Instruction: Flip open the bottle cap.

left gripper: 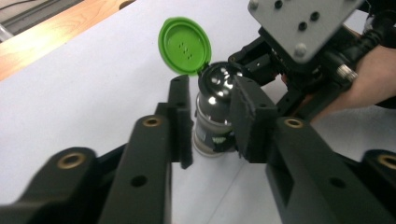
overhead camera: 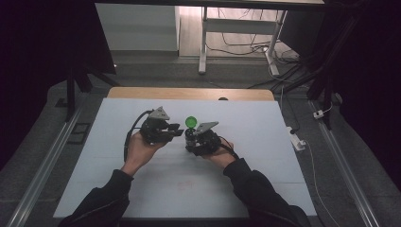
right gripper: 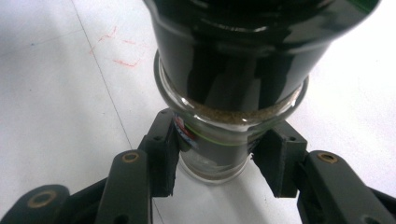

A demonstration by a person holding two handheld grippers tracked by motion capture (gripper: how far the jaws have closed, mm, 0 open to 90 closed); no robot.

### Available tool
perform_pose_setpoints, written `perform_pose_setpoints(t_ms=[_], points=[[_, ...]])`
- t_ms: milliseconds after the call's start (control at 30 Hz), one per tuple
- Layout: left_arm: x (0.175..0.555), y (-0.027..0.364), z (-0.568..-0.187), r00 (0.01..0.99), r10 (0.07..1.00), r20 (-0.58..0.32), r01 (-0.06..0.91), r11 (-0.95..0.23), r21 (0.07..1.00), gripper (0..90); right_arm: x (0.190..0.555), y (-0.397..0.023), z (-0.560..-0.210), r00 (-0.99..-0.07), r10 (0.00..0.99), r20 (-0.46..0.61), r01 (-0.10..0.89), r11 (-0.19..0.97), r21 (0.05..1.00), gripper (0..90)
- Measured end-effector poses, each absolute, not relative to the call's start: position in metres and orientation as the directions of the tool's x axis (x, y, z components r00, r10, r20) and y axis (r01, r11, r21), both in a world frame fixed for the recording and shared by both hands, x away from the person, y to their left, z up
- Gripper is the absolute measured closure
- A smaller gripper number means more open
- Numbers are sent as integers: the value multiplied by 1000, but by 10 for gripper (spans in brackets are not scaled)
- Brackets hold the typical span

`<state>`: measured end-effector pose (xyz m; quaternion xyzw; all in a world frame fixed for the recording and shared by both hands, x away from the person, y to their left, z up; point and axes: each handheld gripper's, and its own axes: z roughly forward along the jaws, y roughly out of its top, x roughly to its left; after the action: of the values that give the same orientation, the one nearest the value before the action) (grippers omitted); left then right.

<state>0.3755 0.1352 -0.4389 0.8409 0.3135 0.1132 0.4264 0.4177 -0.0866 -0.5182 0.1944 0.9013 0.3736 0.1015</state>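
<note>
Right gripper (right gripper: 215, 158) clamps the glass spice jar (left gripper: 215, 126) low on its body, mid-table. The left gripper (left gripper: 210, 116) stands spread around the cap, touching nothing, green flip lid (left gripper: 184, 45) up. Glass looks slick, rigid, breakable; best gripped low, gently.

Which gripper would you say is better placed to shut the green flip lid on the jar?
Probably the left gripper: its jaws stand open beside the raised green lid, while the right gripper is clamped on the jar, steadying it.
</note>
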Motion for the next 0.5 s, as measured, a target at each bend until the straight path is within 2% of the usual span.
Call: perform_pose_setpoints(t_ms=[100, 433, 467, 500], points=[[371, 142, -439, 771, 632, -79, 435, -432, 790, 632, 418, -86, -518, -903, 428, -39, 275, 646, 712, 520], [355, 154, -439, 771, 632, -73, 439, -445, 781, 420, 415, -88, -516, -897, 441, -30, 287, 631, 721, 333], [353, 155, -440, 772, 632, -69, 435, -446, 782, 420, 415, -88, -516, -897, 441, -30, 287, 631, 721, 333], [351, 157, -441, 773, 630, -68, 432, -446, 784, 372, 413, -87, -513, -893, 448, -38, 285, 630, 722, 295]])
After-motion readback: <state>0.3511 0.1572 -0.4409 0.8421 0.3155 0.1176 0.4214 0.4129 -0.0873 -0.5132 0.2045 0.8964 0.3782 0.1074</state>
